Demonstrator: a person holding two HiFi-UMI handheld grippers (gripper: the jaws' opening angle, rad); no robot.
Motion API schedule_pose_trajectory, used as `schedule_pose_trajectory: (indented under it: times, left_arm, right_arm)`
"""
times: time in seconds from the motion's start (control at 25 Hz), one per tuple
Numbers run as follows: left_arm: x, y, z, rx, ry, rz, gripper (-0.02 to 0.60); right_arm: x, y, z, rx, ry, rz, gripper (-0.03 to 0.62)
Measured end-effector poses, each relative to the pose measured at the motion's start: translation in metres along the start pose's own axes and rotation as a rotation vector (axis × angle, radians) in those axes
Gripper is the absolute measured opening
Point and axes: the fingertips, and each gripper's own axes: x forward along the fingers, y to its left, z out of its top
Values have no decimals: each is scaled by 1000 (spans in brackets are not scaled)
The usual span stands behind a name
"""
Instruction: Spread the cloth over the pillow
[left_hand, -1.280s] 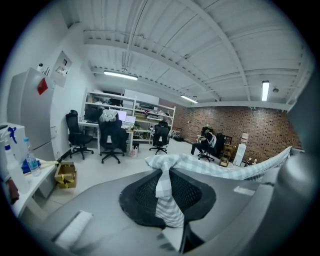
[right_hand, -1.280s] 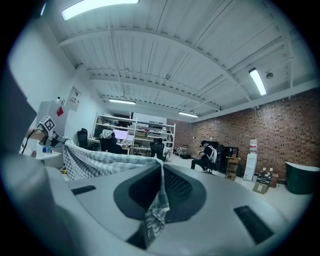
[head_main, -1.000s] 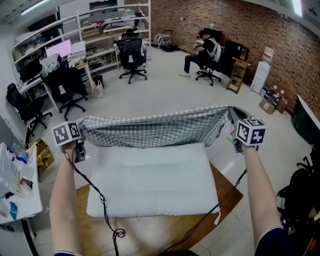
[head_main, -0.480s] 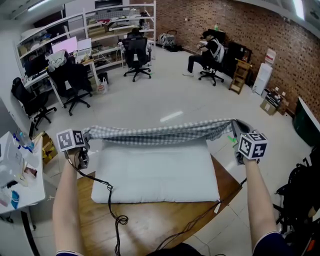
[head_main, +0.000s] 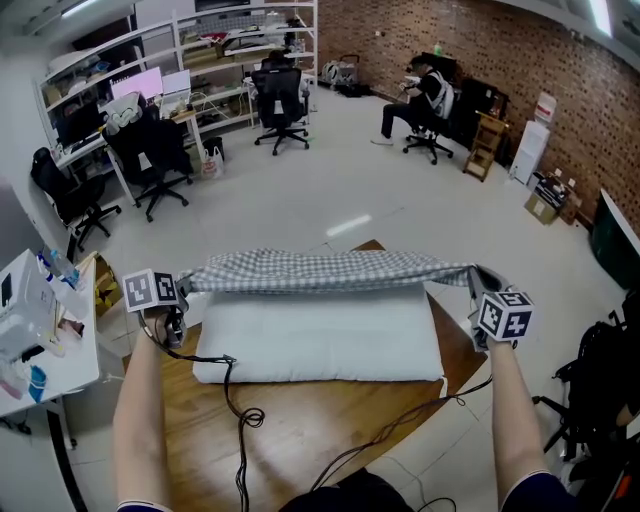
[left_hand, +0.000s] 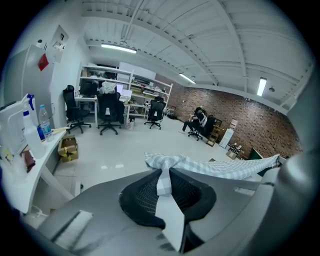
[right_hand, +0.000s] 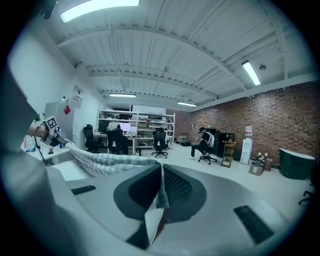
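A grey-and-white checked cloth (head_main: 330, 271) hangs stretched between my two grippers, level with the far edge of a white pillow (head_main: 320, 337) that lies on the wooden table (head_main: 290, 425). My left gripper (head_main: 180, 293) is shut on the cloth's left corner; the corner (left_hand: 162, 177) shows pinched between its jaws. At the pillow's right end my right gripper (head_main: 478, 290) is shut on the other corner (right_hand: 161, 187). From the right gripper view the cloth (right_hand: 105, 162) runs away to the left gripper's marker cube (right_hand: 50, 124).
Cables (head_main: 240, 420) trail over the table's near part. A white side table (head_main: 40, 350) with bottles stands at the left. Office chairs (head_main: 150, 160), desks and shelves stand across the grey floor. A seated person (head_main: 425, 100) is by the brick wall.
Both grippers have come down and toward me with the cloth. It hung as a raised curtain beyond the pillow; now it stretches low and flat along the pillow's far edge.
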Motion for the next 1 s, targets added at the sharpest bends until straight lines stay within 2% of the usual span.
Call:
schedule_pose_trajectory:
  times: [0.56,1.0]
  left_arm:
    - [-32,22,-83,-34,87,-26,32]
    - [-48,38,-136,-79,141,-45,24]
  right_arm:
    - [-35,23,-92,60,130,-17,6]
    - [-54,32,-128,74,183,-46,6]
